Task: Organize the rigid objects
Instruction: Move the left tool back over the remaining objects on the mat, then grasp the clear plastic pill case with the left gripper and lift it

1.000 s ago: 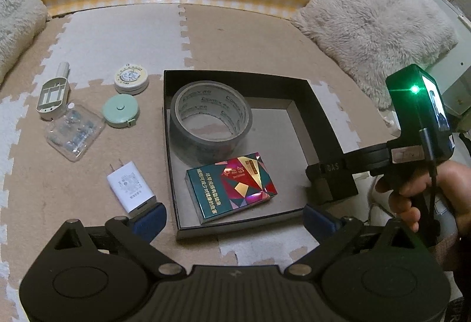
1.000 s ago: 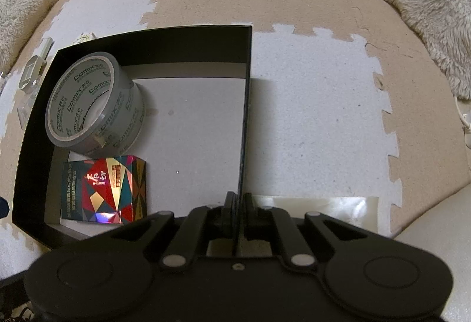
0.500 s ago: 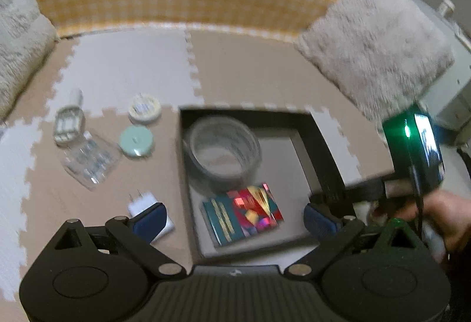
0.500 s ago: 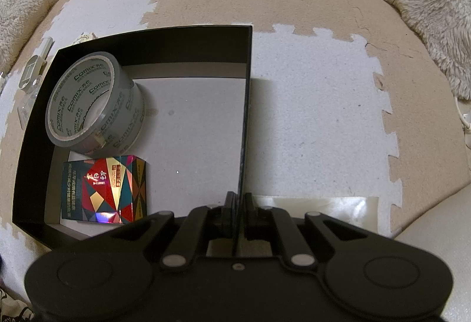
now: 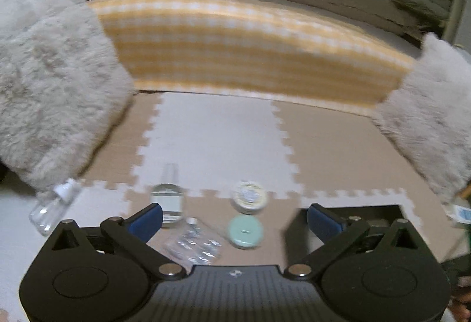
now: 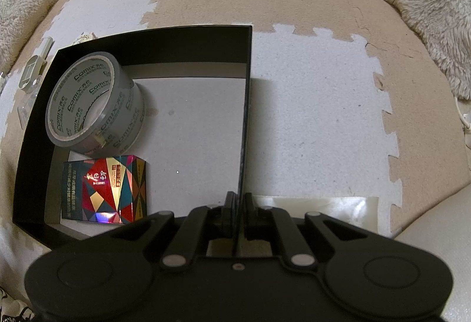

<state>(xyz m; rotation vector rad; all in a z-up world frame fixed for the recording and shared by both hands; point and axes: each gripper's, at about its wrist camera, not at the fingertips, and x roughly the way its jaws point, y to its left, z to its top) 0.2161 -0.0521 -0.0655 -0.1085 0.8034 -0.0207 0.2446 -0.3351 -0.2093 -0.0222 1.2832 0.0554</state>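
Hand-held gripper (image 6: 237, 201) pinching half-hidden box wall (image 6: 247, 86)

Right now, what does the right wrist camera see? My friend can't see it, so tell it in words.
The right gripper is shut on the right wall of a black box on a foam puzzle mat. Inside the box, at its left, a Comix tape roll stands behind a colourful small carton.
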